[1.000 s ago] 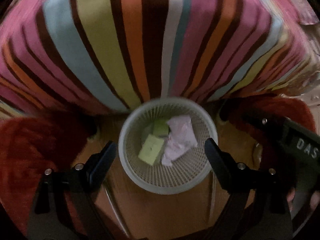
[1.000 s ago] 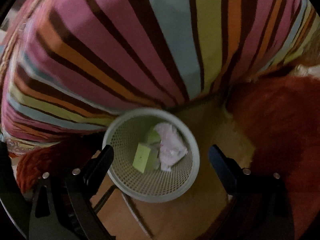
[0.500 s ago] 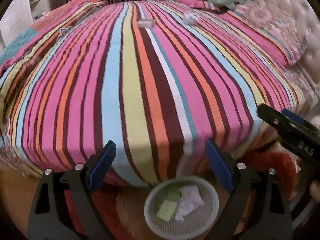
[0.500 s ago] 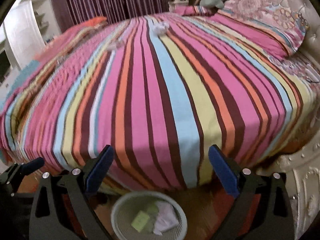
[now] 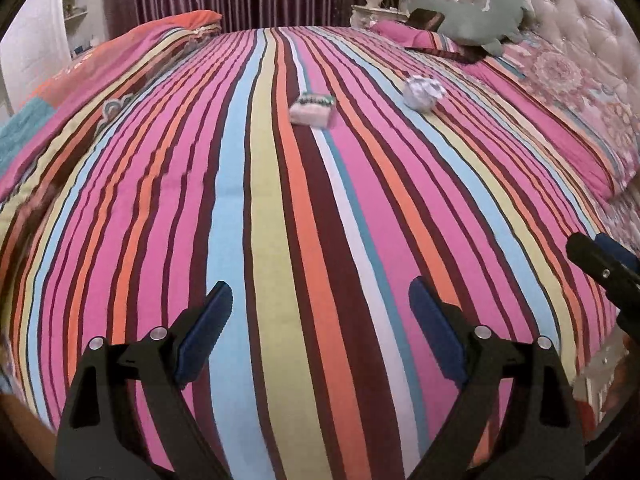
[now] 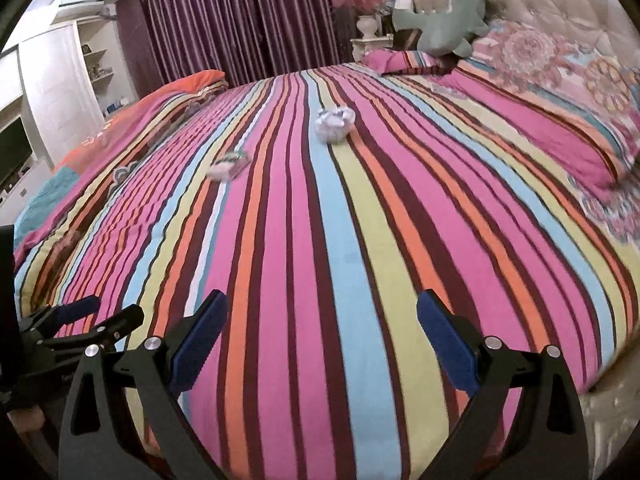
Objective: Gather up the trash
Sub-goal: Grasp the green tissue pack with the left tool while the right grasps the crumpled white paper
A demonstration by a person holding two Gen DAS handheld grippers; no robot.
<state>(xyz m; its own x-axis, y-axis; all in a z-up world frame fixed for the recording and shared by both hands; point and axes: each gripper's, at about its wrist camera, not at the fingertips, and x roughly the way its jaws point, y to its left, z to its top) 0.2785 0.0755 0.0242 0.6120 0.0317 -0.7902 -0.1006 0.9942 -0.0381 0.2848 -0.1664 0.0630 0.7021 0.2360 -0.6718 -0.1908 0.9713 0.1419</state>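
Note:
Two pieces of trash lie far out on the striped bedspread (image 5: 280, 200): a small pink and green packet (image 5: 312, 109) (image 6: 227, 166) and a crumpled white paper ball (image 5: 422, 92) (image 6: 334, 122). My left gripper (image 5: 320, 300) hangs open over the near edge of the bed, nothing between its blue pads. My right gripper (image 6: 320, 316) is open and empty too, to the right of the left one. Each gripper shows at the edge of the other's view: the right gripper (image 5: 600, 268), the left gripper (image 6: 80, 320). The waste basket is out of view.
Patterned pillows (image 6: 560, 80) and a green plush toy (image 5: 472, 12) lie at the tufted headboard (image 5: 580, 20) on the right. A folded orange blanket (image 6: 160, 104) sits at the far left of the bed. Purple curtains (image 6: 240, 20) and white shelves (image 6: 60, 80) stand behind.
Both grippers rose and tilted up from the white basket on the floor to the bed. The basket with its trash slid down and out of both views. The two pieces on the bedspread came into sight.

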